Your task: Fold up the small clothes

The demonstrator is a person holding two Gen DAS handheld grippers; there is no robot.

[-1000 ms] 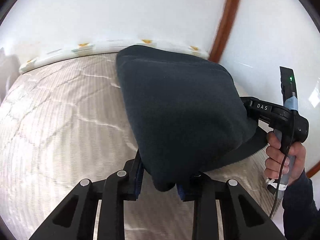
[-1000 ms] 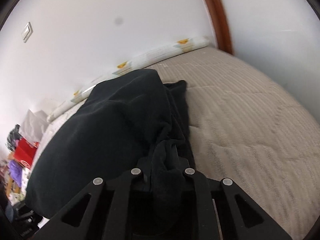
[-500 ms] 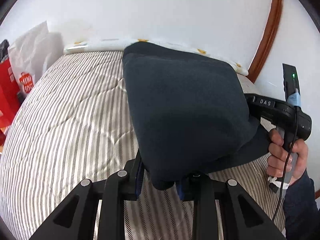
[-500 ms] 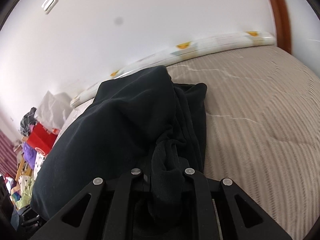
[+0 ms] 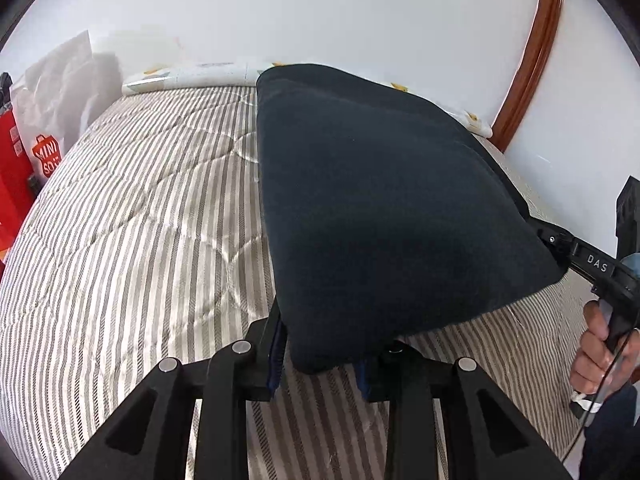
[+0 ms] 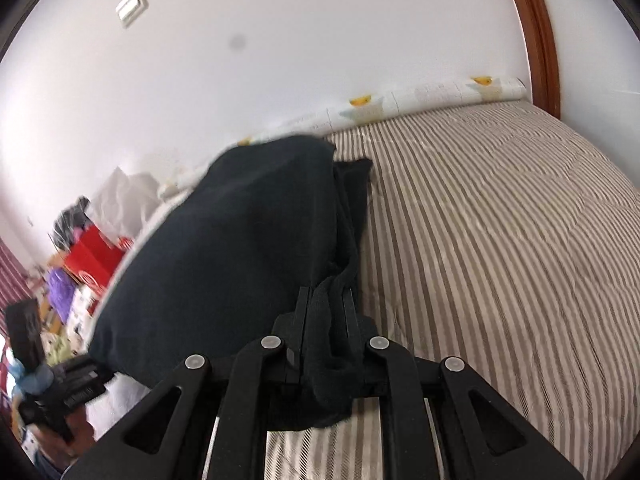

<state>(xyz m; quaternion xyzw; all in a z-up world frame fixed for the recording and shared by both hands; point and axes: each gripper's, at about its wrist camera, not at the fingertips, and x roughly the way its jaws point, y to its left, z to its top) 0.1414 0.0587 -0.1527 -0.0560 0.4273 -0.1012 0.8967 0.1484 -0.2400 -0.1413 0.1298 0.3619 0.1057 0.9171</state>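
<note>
A dark navy garment hangs stretched between two hand-held tongs above a striped bed. The left tongs are clenched on its near corner, blue pads pressed to either side of the cloth. The right tongs are clamped tight on a bunched fold at the opposite corner. In the left wrist view the garment spans from 6 o'clock up to 12, its far edge hanging near the rolled duck-print bolster along the white wall. The person's right hand grips its handle at 4 o'clock. Open quilt lies from 7 to 11 o'clock, ending at a red shopping bag off the bed's edge. In the right wrist view, bare quilt runs from 1 to 5 o'clock, bounded by a brown wooden frame.
</note>
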